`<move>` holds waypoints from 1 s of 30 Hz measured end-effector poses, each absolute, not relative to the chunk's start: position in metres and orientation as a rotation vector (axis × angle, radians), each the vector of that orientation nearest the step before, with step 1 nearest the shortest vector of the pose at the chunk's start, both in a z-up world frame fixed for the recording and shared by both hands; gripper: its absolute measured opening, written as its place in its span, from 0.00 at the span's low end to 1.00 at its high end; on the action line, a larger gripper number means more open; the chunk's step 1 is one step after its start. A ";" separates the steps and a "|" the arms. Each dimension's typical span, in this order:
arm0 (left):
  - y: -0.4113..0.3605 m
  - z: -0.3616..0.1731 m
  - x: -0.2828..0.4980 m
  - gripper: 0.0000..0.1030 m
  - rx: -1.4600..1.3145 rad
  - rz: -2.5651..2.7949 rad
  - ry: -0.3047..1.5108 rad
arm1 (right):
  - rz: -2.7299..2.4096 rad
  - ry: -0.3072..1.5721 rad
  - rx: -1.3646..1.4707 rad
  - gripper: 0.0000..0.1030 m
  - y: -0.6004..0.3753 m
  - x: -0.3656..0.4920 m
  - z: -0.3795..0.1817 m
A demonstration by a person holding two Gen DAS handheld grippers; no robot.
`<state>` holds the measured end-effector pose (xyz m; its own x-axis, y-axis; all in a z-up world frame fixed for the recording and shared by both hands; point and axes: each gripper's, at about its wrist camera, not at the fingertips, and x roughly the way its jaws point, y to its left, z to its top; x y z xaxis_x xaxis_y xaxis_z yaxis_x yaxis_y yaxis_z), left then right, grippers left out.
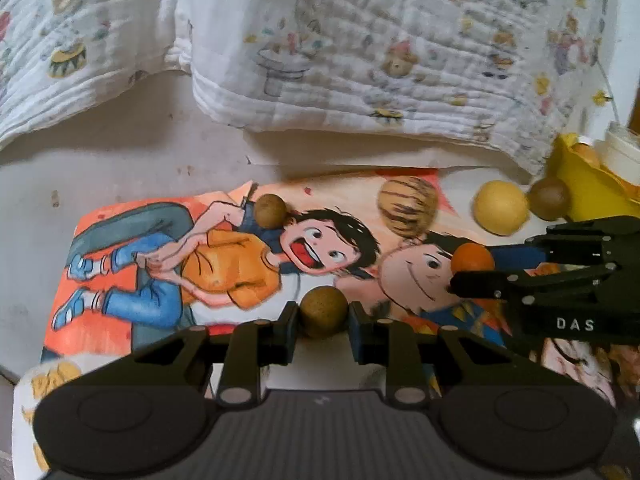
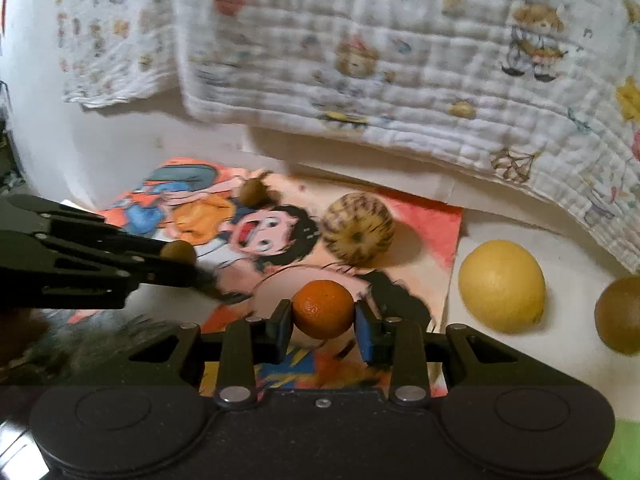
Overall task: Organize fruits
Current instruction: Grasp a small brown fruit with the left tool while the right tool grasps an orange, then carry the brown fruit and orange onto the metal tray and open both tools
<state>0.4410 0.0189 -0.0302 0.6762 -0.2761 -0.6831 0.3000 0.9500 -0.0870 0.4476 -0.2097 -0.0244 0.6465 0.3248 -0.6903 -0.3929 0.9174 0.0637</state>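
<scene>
Brown and round, a small fruit [image 1: 323, 311] sits clamped between the blue pads of the left hand-held gripper [image 1: 323, 322], which has closed on it from both sides over the cartoon picture book [image 1: 168, 264]. The right hand-held gripper [image 2: 323, 318] is closed the same way on a small orange [image 2: 323, 314], its pads pressing on either flank; from the left wrist view that orange [image 1: 472, 258] shows at the tip of the right hand-held gripper [image 1: 460, 276], just right of the brown fruit.

On the book's far edge lies another small brown fruit [image 1: 271, 210], and toward the book's right end rests a striped, yellowish fruit [image 2: 357, 229], perhaps a small melon, though the blur makes that uncertain. Off the book, on the white table [image 2: 480, 360], a lemon [image 2: 502, 286] lies beside a brown kiwi-like fruit [image 2: 620, 316]; the two look to be touching in the left wrist view. A yellow container [image 1: 588, 188] stands just beyond them at the right edge. A white printed cloth [image 1: 360, 60] hangs across the back of the scene.
</scene>
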 end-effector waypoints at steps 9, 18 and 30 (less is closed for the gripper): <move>0.032 -0.008 0.373 0.27 0.011 -0.344 0.761 | 0.530 0.738 -0.094 0.34 -0.192 0.370 0.011; 0.045 0.002 0.307 0.28 0.013 -0.349 0.768 | 0.634 0.693 -0.114 0.34 -0.178 0.301 0.038; 0.046 0.000 0.257 0.28 0.053 -0.332 0.794 | 0.728 0.669 -0.122 0.34 -0.173 0.209 0.049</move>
